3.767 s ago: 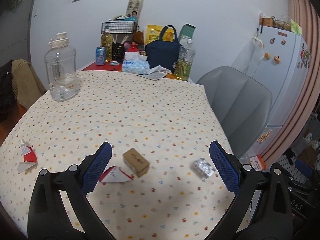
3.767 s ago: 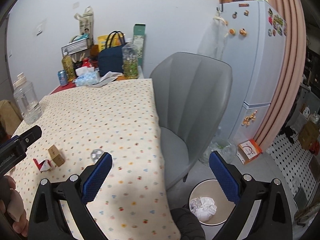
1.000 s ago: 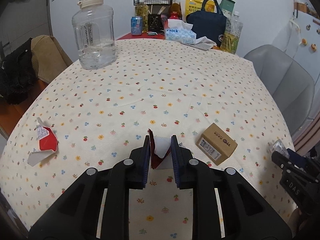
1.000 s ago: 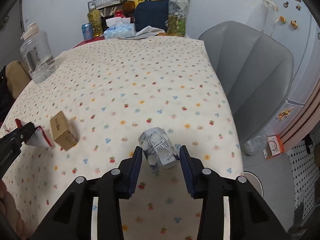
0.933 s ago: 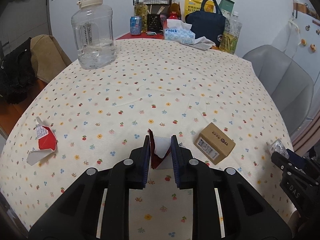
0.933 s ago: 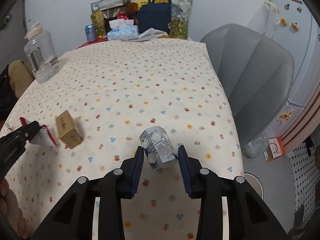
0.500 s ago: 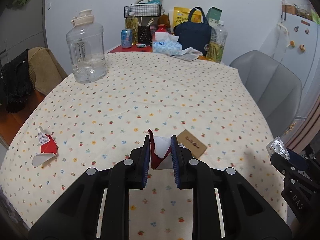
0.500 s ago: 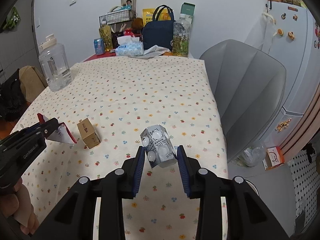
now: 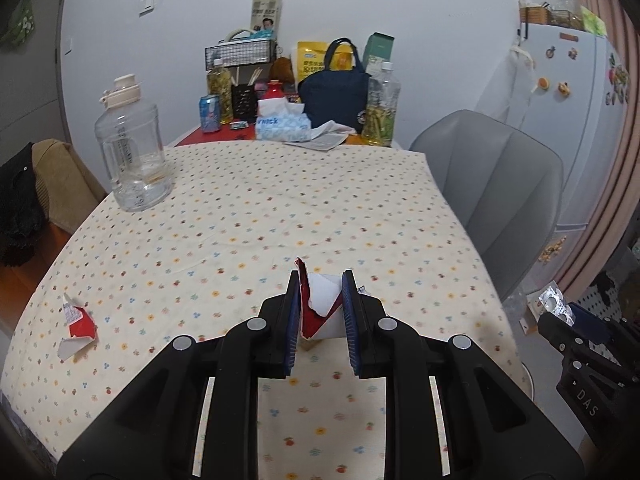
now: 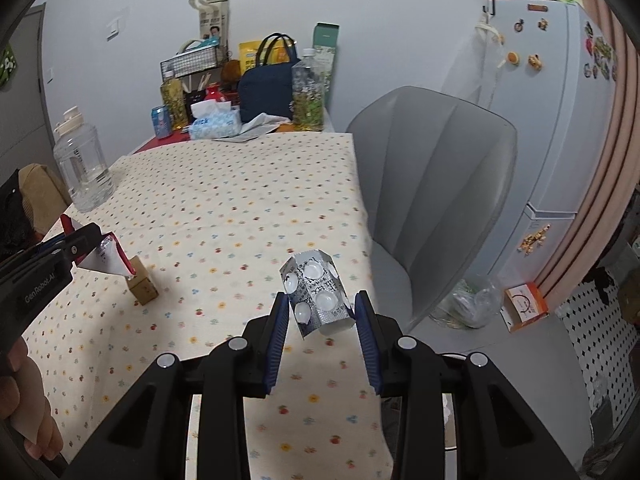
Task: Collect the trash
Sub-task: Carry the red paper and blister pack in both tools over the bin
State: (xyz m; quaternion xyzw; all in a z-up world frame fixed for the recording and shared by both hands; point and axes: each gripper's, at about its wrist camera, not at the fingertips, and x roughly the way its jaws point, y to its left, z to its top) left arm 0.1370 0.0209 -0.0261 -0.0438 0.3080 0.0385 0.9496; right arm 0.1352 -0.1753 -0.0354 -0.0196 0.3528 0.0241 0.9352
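Observation:
My left gripper (image 9: pixel 321 312) is shut on a red and white torn wrapper (image 9: pixel 320 302) and holds it above the floral tablecloth (image 9: pixel 256 216). My right gripper (image 10: pixel 322 320) is shut on a silver empty pill blister pack (image 10: pixel 316 292), held above the table's right edge. The left gripper and its wrapper (image 10: pixel 106 258) also show in the right wrist view, the right gripper's blister pack (image 9: pixel 554 304) in the left wrist view. A small brown cardboard box (image 10: pixel 142 286) stands on the table. Another red and white wrapper scrap (image 9: pixel 76 326) lies at the table's left edge.
A big clear water jug (image 9: pixel 132 152) stands at the far left. Bottles, a can, a tissue box (image 9: pixel 282 124) and a navy bag (image 9: pixel 334 98) crowd the far end. A grey chair (image 10: pixel 432 184) stands right of the table, a fridge (image 10: pixel 548 112) beyond it.
Both grippers have risen and pulled back from the table, each carrying its piece of trash. The brown box is now hidden behind the left gripper in its own view.

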